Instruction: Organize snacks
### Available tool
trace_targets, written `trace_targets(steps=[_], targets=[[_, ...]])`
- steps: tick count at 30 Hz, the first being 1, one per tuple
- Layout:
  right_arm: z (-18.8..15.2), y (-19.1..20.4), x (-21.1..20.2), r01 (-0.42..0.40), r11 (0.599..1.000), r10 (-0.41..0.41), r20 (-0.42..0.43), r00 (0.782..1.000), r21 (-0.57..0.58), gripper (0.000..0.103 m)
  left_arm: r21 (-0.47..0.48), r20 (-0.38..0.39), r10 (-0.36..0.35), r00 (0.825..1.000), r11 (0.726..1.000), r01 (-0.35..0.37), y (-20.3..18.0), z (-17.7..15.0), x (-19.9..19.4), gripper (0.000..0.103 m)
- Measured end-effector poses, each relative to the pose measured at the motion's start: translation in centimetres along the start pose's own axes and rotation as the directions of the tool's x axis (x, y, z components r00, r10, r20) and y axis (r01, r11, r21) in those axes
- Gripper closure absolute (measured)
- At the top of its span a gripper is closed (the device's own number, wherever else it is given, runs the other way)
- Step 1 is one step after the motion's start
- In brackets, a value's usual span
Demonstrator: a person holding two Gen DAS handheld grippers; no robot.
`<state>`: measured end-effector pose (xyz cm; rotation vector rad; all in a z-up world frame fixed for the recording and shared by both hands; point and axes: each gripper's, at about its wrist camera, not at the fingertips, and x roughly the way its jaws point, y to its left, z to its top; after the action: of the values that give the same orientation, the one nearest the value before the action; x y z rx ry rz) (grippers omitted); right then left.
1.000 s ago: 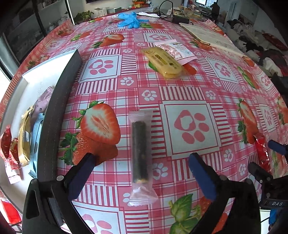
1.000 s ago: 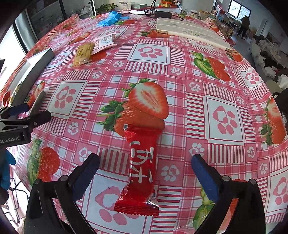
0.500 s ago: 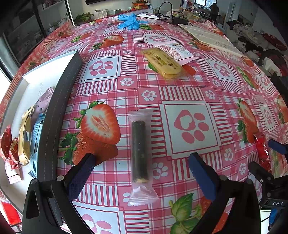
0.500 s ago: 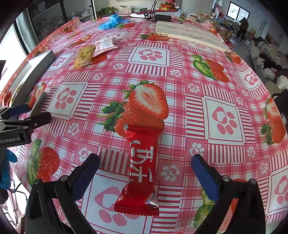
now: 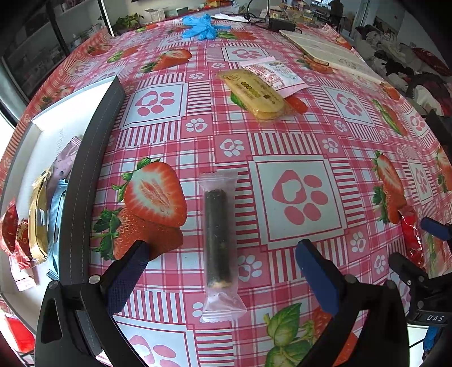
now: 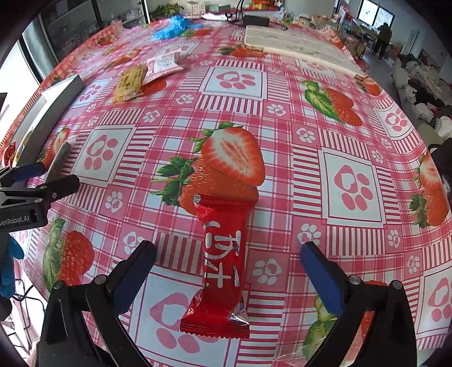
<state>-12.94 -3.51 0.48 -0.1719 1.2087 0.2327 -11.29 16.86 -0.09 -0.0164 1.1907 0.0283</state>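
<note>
A dark snack roll in a clear wrapper (image 5: 218,240) lies lengthwise on the strawberry tablecloth, between the spread fingers of my left gripper (image 5: 223,254), which is open and apart from it. A red snack packet with white lettering (image 6: 221,262) lies between the fingers of my right gripper (image 6: 226,254), also open. At the left stands a dark-rimmed white tray (image 5: 87,158) holding several snack packets (image 5: 39,214). A yellow cracker pack (image 5: 254,94) and a pink-white sachet (image 5: 272,76) lie farther back.
Blue gloves (image 5: 202,26) and a long white board (image 6: 296,46) lie at the table's far end. The other gripper shows at each view's edge: the right gripper (image 5: 423,271) and the left gripper (image 6: 31,186). The tray wall (image 6: 53,113) rises left.
Both grippers have barely shifted; the snacks lie where they were and both jaws stay wide apart.
</note>
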Motion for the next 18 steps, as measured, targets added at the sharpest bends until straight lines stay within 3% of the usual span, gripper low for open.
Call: trace_targets(steps=[4, 6, 9, 11, 13, 16, 18], targets=[[0.3, 0.2, 0.1, 0.006, 1.0, -0.005, -0.044, 0.999, 0.006, 0.001, 0.016, -0.013, -0.007, 1.0, 1.0, 0.007, -0.3, 0.0, 0.0, 0.002], [0.0, 0.3, -0.2, 0.001, 1.0, -0.001, -0.045, 0.999, 0.006, 0.009, 0.037, -0.009, -0.016, 1.0, 0.999, 0.016, -0.5, -0.2, -0.2, 0.005], [-0.4, 0.6, -1.0, -0.005, 1.0, 0.005, -0.036, 0.999, -0.004, 0.03, 0.069, -0.003, -0.027, 1.0, 0.997, 0.027, -1.0, -0.2, -0.5, 0.014], [-0.5, 0.6, -1.4, -0.01, 1.0, 0.009, -0.035, 0.999, -0.011, 0.047, 0.077, 0.009, -0.03, 1.0, 0.997, 0.029, -1.4, -0.2, -0.8, 0.028], [-0.5, 0.6, -1.8, -0.011, 1.0, 0.01, -0.032, 0.999, -0.014, 0.078, 0.077, 0.023, -0.032, 0.999, 0.997, 0.03, -1.7, -0.3, -1.1, 0.04], [-0.7, 0.6, -1.8, -0.007, 1.0, 0.007, -0.032, 0.999, -0.023, 0.079, 0.08, 0.034, -0.029, 0.999, 0.996, 0.026, -2.0, -0.4, -1.3, 0.063], [-0.6, 0.7, -1.8, 0.0, 0.999, -0.001, -0.034, 0.999, -0.033, 0.079, 0.082, 0.033, -0.031, 0.999, 0.996, 0.028, -2.1, -0.5, -1.4, 0.068]])
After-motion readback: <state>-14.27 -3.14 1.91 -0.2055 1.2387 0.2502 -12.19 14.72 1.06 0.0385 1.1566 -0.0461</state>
